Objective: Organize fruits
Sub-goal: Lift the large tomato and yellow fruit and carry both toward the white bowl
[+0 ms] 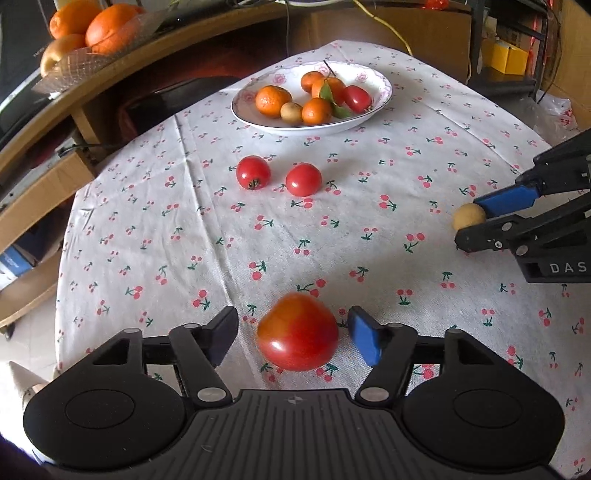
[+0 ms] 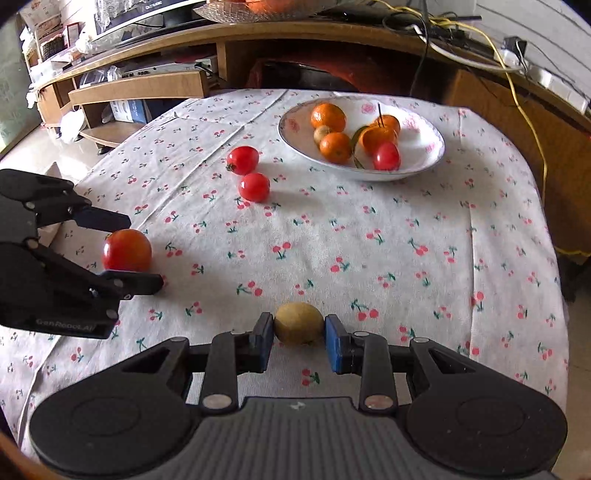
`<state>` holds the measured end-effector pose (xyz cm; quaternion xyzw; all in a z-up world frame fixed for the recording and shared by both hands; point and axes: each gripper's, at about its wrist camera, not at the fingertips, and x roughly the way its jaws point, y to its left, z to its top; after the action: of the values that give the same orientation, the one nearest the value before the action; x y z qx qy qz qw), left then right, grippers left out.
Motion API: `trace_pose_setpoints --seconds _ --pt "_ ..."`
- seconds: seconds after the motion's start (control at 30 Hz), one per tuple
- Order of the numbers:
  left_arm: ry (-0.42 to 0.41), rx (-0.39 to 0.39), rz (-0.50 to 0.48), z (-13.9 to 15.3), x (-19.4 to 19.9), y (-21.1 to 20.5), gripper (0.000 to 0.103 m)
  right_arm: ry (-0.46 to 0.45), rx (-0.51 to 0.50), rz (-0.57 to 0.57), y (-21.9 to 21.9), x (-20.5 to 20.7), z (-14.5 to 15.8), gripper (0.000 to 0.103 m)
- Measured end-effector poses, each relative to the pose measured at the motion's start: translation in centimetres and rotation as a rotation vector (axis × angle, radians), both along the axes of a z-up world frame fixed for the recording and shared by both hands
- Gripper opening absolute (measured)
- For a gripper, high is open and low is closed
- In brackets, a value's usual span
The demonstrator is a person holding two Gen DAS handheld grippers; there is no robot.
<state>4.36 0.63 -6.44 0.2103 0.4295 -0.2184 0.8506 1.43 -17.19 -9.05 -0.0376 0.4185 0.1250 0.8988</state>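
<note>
A large red tomato (image 1: 297,332) lies on the cherry-print tablecloth between the fingers of my left gripper (image 1: 293,332), which is open with a gap on each side. The right wrist view shows the same tomato (image 2: 126,250) inside the left gripper (image 2: 144,254). My right gripper (image 2: 299,332) is shut on a small yellow-brown fruit (image 2: 299,323) that rests on the cloth; both pads touch it. From the left wrist view this fruit (image 1: 469,216) sits at the right gripper (image 1: 468,220) tips. Two small tomatoes (image 1: 253,172) (image 1: 303,179) lie mid-table.
A white plate (image 1: 384,85) at the table's far side holds several mandarins, a small tomato and a small yellow fruit. A wooden shelf unit (image 2: 140,86) stands behind the table, with a glass bowl of oranges (image 1: 107,29) on top. Cables hang at the back right.
</note>
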Motion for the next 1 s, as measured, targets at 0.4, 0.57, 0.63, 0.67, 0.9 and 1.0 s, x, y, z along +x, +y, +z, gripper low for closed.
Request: trace_pose_setpoints --seconds 0.4,0.57,0.63,0.67,0.9,1.0 --pt "0.029 -0.016 -0.03 -0.08 -0.32 -0.27 0.077 0.008 0.017 0.001 -0.54 -0.36 -0.27 0.034" --pt "0.042 -0.027 -0.03 -0.11 -0.02 -0.48 0.077 0.014 0.024 0.007 -0.62 -0.28 -0.26 0.035" --pt "0.045 -0.031 -0.03 -0.13 -0.08 -0.48 0.077 0.015 0.031 0.006 -0.72 -0.28 -0.25 0.035" --pt "0.047 -0.033 -0.029 -0.14 -0.08 -0.45 0.077 0.016 0.033 0.006 -0.75 -0.33 -0.24 0.035" --pt "0.051 -0.031 -0.026 -0.06 -0.04 -0.45 0.073 0.02 0.039 0.005 -0.83 -0.3 -0.19 0.035" --pt "0.051 -0.029 -0.026 -0.04 -0.05 -0.4 0.072 0.022 0.039 0.006 -0.82 -0.25 -0.18 0.035"
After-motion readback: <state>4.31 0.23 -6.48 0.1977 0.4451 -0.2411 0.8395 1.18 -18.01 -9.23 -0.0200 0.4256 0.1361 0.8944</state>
